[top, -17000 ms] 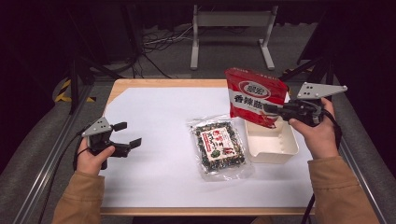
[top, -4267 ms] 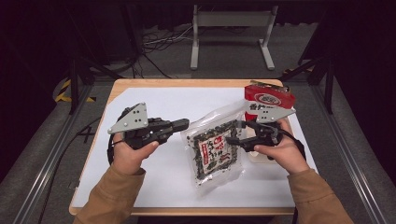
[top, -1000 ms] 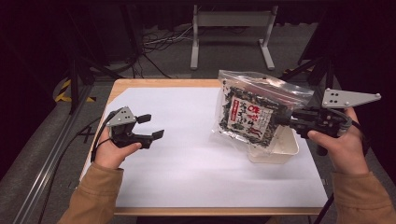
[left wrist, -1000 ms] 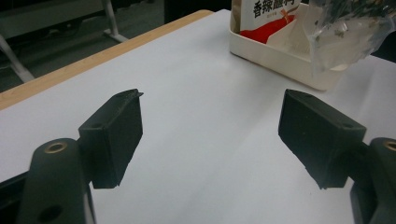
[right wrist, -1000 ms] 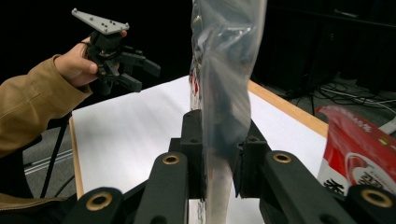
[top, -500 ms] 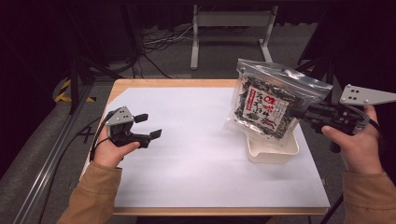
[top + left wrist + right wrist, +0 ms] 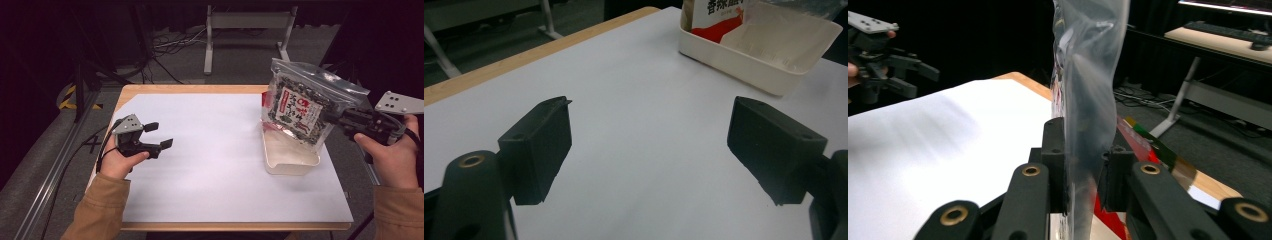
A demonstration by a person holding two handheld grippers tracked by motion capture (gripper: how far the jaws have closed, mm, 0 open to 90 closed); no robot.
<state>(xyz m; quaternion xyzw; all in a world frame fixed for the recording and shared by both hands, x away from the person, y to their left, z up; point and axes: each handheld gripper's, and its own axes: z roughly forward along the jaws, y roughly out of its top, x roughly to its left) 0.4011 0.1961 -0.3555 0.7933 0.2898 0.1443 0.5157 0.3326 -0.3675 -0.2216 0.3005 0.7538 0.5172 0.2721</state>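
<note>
My right claw pinches the clear floppy zip bag of dark seaweed snack, hanging above the white plastic tray at three o'clock on the bench. It looks light, slippery film; gripping the edge suits. My left claw gapes wide, empty.

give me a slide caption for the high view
Right claw holds a clear snack bag upright over the white tray; left claw waits open above the table.
</note>
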